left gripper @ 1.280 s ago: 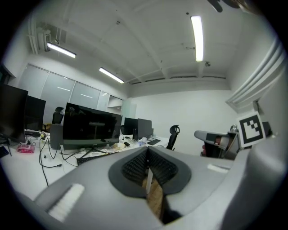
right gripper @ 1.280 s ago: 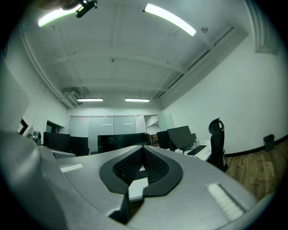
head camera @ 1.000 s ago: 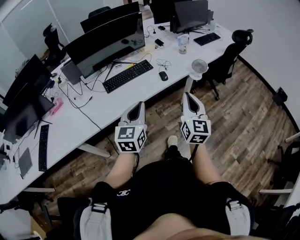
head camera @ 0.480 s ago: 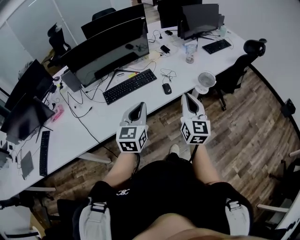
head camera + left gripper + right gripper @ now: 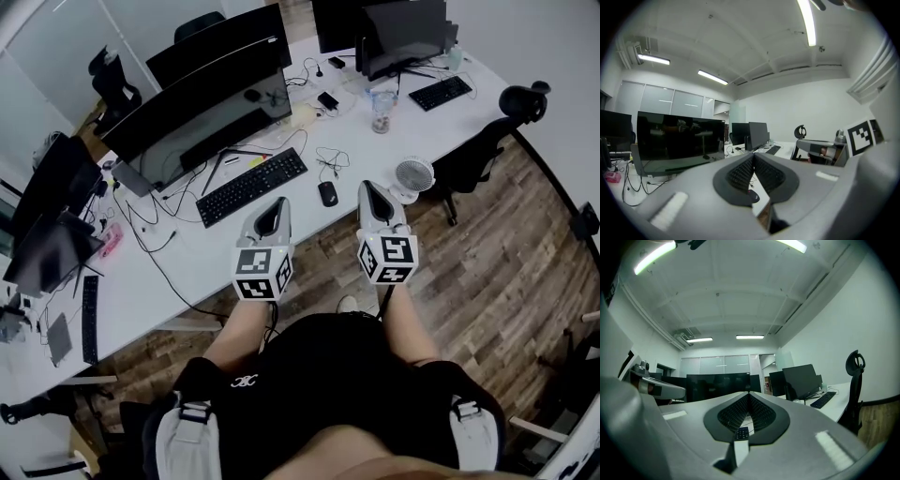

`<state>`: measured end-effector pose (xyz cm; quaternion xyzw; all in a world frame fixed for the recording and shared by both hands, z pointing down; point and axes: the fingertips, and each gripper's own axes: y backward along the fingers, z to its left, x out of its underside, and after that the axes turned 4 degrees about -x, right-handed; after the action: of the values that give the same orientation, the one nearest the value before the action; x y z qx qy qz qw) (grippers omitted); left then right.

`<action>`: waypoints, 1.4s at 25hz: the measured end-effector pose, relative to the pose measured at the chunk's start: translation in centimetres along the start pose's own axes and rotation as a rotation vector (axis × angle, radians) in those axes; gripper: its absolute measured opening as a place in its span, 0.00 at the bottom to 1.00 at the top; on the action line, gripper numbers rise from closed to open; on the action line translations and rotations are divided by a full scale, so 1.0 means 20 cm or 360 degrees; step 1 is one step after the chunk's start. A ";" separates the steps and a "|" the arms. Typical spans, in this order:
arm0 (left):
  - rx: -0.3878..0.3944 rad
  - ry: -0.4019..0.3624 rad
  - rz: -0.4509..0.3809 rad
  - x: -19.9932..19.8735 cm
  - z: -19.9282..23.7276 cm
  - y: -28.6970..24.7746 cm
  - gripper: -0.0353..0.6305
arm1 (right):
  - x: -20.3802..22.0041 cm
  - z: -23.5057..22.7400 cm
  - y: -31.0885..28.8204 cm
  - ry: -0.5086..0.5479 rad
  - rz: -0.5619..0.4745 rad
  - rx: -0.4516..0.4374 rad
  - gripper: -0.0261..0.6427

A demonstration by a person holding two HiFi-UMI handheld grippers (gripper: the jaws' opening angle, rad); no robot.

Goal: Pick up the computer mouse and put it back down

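The black computer mouse (image 5: 326,193) lies near the front edge of the white desk (image 5: 178,253), to the right of a black keyboard (image 5: 251,186). Both grippers are held in the air in front of the desk and point towards it. My left gripper (image 5: 274,206) is shut and empty, to the left of the mouse and nearer me. My right gripper (image 5: 367,188) is also shut and empty, just to the right of the mouse. In the left gripper view the mouse (image 5: 752,196) shows low behind the joined pads of the left gripper (image 5: 753,156). The right gripper (image 5: 749,393) in its own view has its pads together.
A wide curved monitor (image 5: 202,112) stands behind the keyboard. A small white fan (image 5: 413,176) sits at the desk edge right of the mouse, with a glass (image 5: 380,100) farther back. Loose cables (image 5: 330,157) lie behind the mouse. A black office chair (image 5: 487,141) stands at the right, on the wooden floor (image 5: 487,272).
The person has walked towards the desk with both grippers held out, so the mouse and keyboard now lie closer to the gripper tips. Both grippers stayed shut.
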<state>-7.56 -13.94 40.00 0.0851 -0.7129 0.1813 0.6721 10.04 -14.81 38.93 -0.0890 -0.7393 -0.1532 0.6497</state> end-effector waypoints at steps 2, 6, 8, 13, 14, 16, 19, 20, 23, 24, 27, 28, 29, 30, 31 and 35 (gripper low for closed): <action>-0.0006 0.0000 0.0017 0.00 0.00 -0.10 0.14 | 0.02 -0.06 -0.07 0.0000 0.0016 -0.0008 0.04; -0.0015 0.0014 0.0021 -0.01 -0.02 -0.29 0.14 | 0.03 -0.19 -0.21 0.0006 0.0037 -0.0025 0.04; -0.0019 0.0022 0.0028 -0.01 -0.02 -0.37 0.14 | 0.04 -0.24 -0.28 0.0013 0.0047 -0.0038 0.04; -0.0063 0.0057 0.0041 0.01 0.02 -0.54 0.14 | 0.06 -0.31 -0.45 0.0028 0.0067 -0.0104 0.04; -0.0070 0.0060 0.0041 0.01 0.03 -0.56 0.14 | 0.07 -0.32 -0.48 0.0026 0.0071 -0.0110 0.04; -0.0081 0.0066 0.0047 0.02 0.03 -0.61 0.14 | 0.10 -0.35 -0.53 0.0017 0.0084 -0.0112 0.04; -0.0099 0.0075 0.0059 0.03 0.06 -0.64 0.14 | 0.15 -0.35 -0.60 0.0000 0.0121 -0.0125 0.04; -0.0109 0.0081 0.0062 0.04 0.07 -0.64 0.14 | 0.16 -0.34 -0.62 0.0001 0.0135 -0.0139 0.04; -0.0143 0.0111 0.0078 0.06 0.12 -0.64 0.14 | 0.21 -0.29 -0.67 0.0006 0.0177 -0.0179 0.04; -0.0151 0.0122 0.0085 0.07 0.15 -0.64 0.14 | 0.22 -0.28 -0.69 0.0006 0.0191 -0.0180 0.04; -0.0173 0.0140 0.0111 0.12 0.20 -0.64 0.14 | 0.29 -0.24 -0.73 -0.0002 0.0229 -0.0181 0.04; -0.0180 0.0146 0.0121 0.13 0.21 -0.64 0.14 | 0.32 -0.23 -0.74 -0.0006 0.0239 -0.0194 0.05; -0.0186 0.0151 0.0129 0.15 0.23 -0.64 0.14 | 0.34 -0.21 -0.75 -0.0010 0.0246 -0.0213 0.05; -0.0190 0.0155 0.0134 0.15 0.24 -0.65 0.14 | 0.35 -0.19 -0.76 -0.0013 0.0250 -0.0235 0.05; -0.0192 0.0156 0.0136 0.15 0.25 -0.65 0.14 | 0.37 -0.17 -0.77 -0.0015 0.0258 -0.0254 0.06; -0.0203 0.0139 0.0123 0.13 0.28 -0.66 0.14 | 0.46 -0.14 -0.83 -0.0038 0.0297 -0.0273 0.24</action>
<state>-8.22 -27.81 44.34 0.0066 -0.6958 0.1650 0.6990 5.99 -31.90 46.47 -0.2144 -0.7196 -0.1536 0.6423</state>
